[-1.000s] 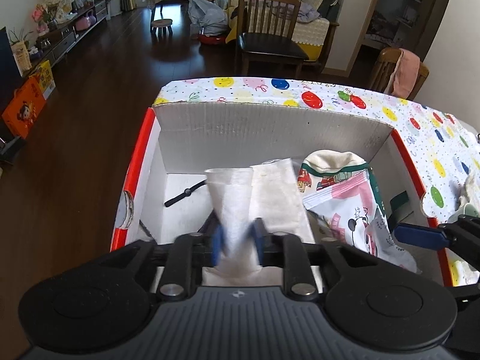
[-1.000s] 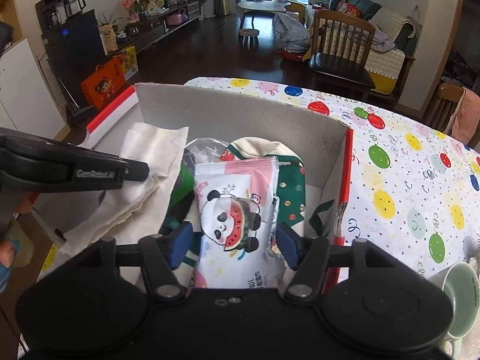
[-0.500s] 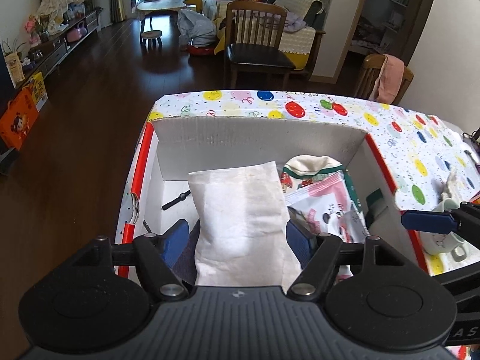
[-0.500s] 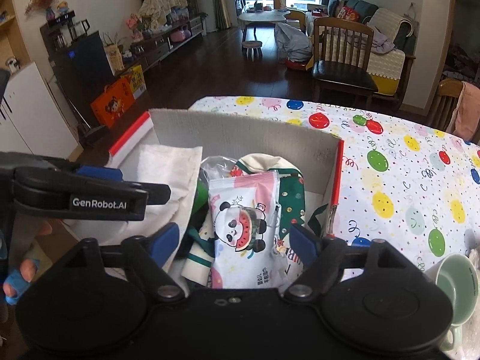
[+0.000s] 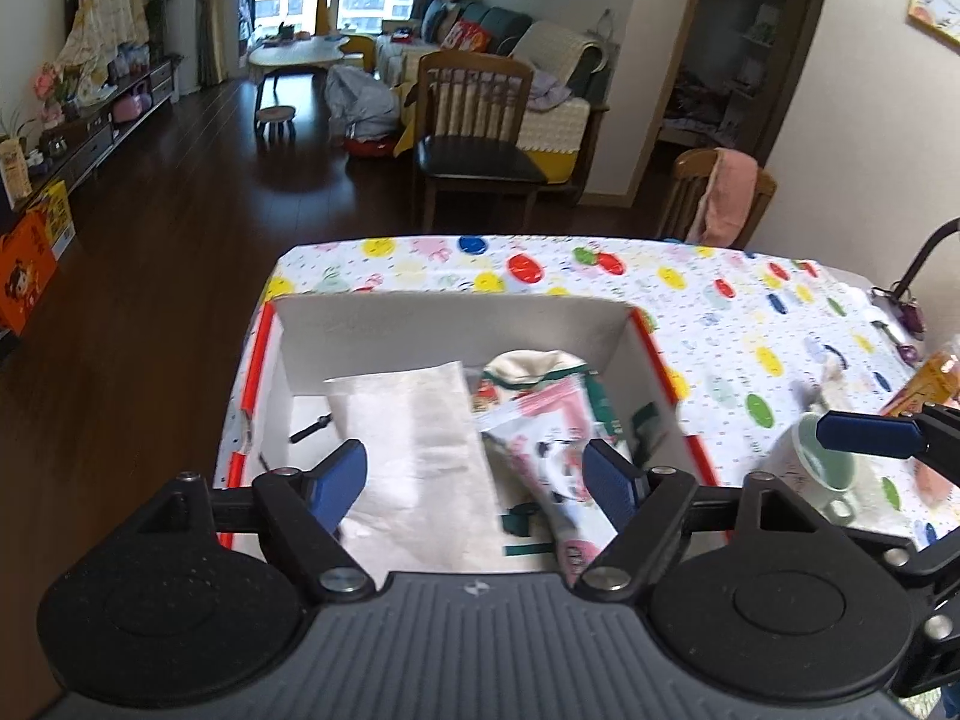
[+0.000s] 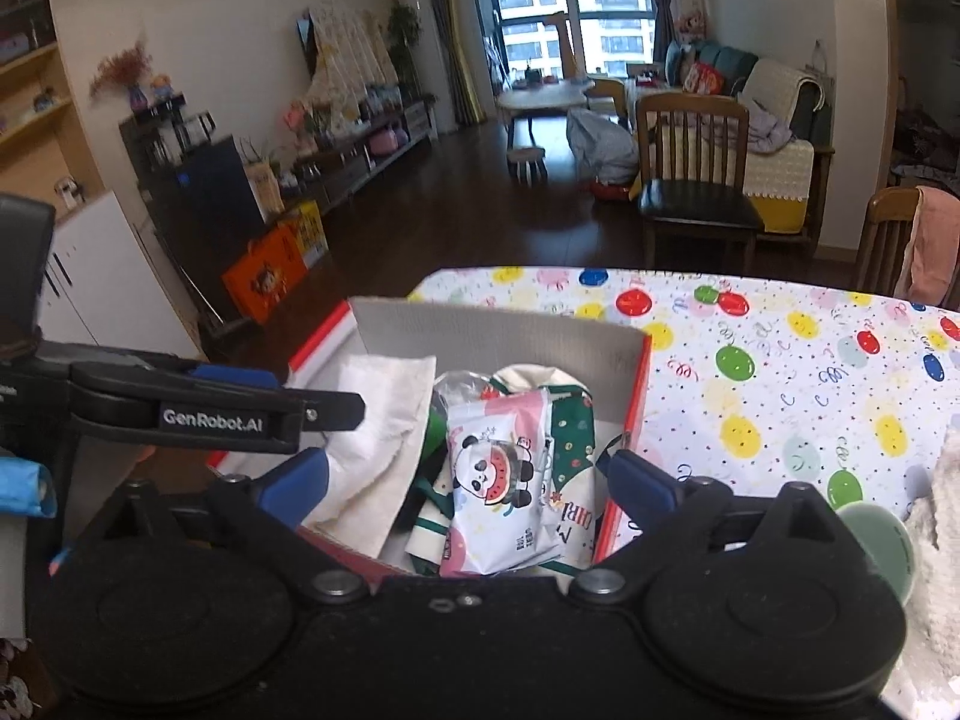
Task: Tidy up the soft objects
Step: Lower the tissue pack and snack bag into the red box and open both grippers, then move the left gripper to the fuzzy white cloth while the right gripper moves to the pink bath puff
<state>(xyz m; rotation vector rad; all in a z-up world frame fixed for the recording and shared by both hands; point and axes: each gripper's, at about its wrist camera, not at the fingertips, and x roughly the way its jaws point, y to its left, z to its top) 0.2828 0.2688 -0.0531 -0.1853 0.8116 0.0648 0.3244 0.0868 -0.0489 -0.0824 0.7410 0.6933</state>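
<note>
An open white cardboard box with red edges [image 5: 624,324] is sitting in the middle of both views on a tabletop covered with a balloon-print cloth [image 5: 720,300]. Inside it, a folded cream cloth [image 5: 420,438] is lying on the left, and a pink-and-white panda-print soft packet [image 6: 498,480] is resting on a green-and-white fabric item [image 6: 570,426] to its right. The left tongs [image 5: 474,480] and right tongs [image 6: 468,480] are both hovering above the box, jaws opening wide and gripping nothing. A pale green mug [image 5: 831,468] is standing at the lower right.
</note>
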